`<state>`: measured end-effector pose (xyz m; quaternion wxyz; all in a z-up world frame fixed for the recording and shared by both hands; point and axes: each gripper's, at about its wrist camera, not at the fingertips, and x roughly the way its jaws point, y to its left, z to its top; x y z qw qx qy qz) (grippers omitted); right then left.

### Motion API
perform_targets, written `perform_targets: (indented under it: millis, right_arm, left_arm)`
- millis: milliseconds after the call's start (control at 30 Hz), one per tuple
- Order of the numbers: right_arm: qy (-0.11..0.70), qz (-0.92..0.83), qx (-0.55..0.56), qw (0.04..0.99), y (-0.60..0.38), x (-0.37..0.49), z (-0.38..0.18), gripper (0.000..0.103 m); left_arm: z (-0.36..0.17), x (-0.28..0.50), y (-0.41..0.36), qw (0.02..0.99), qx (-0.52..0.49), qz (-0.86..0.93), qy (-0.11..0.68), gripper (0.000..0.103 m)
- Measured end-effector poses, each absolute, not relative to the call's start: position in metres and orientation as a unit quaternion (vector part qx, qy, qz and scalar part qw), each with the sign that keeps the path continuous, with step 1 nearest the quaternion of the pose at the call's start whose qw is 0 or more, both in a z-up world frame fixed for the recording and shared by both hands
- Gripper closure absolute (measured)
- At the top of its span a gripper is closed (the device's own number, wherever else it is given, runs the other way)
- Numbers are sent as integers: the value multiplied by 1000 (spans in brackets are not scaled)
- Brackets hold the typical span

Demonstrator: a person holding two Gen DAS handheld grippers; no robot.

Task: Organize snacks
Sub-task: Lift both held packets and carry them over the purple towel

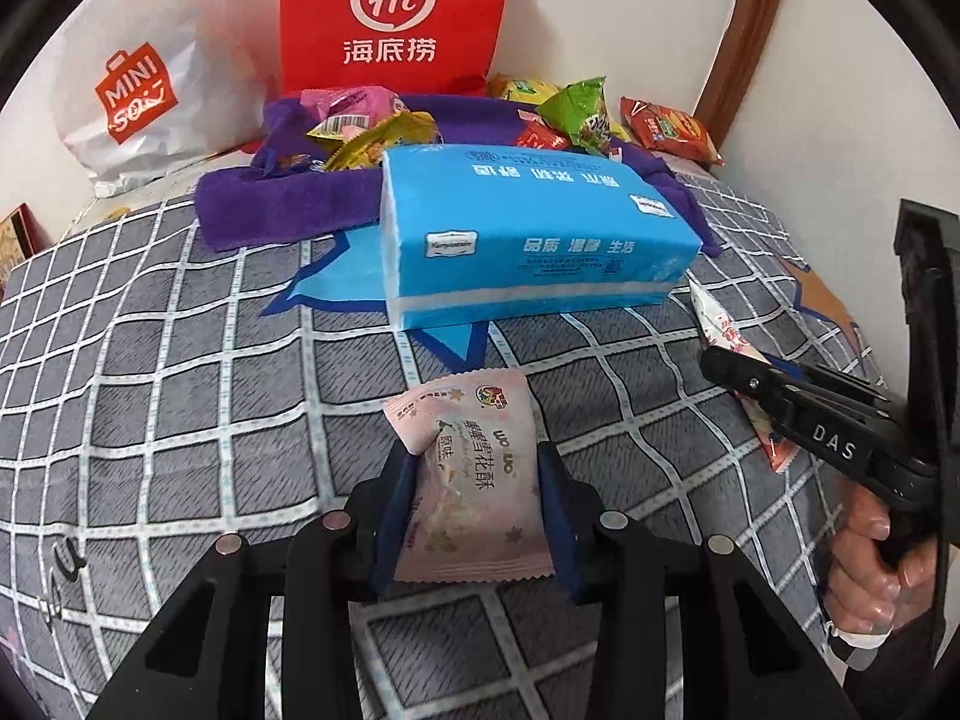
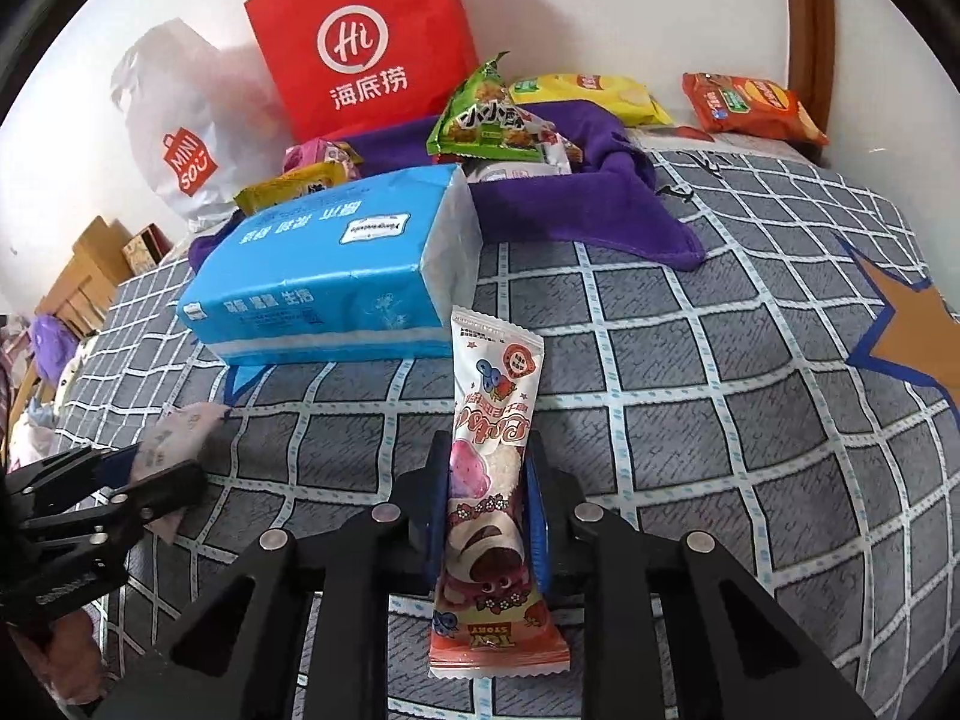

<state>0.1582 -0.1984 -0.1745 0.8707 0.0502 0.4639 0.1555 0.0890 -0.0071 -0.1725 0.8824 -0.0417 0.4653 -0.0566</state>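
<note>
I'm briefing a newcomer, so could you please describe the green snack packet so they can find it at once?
Start at the red paper bag against the wall. On the purple cloth in front of it, the green snack packet stands up among red and yellow packets, the only green one.

My left tool (image 1: 480, 516) is matte black with dark blue pads (image 1: 393, 516) and round silver screws. My right tool (image 2: 487, 525) matches, stamped "DAS"; my bare hand (image 1: 870, 570) shows glossy nails.
</note>
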Motion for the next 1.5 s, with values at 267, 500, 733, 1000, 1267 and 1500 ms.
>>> perform_targets:
  millis: [267, 500, 733, 1000, 1267, 1500]
  right_arm:
    - [440, 161, 53, 882, -200, 140, -140, 81]
    - [409, 159, 40, 898, -201, 137, -95, 81]
    - [375, 166, 14, 912, -187, 146, -49, 82]
    - [355, 174, 8, 918, -176, 165, -22, 82]
    - [339, 183, 13, 923, -167, 192, -6, 82]
    - [341, 181, 15, 922, -155, 233, -3, 82]
  left_arm:
    - [-147, 80, 4, 888, -63, -81, 449, 65]
    - [-118, 85, 12, 890, -94, -109, 432, 65]
    - [-80, 100, 13, 902, -83, -113, 408, 65]
    - [-49, 123, 20, 909, -88, -112, 391, 65]
    - [-30, 151, 25, 917, -83, -103, 376, 65]
    - [-24, 184, 32, 917, -90, -98, 375, 65]
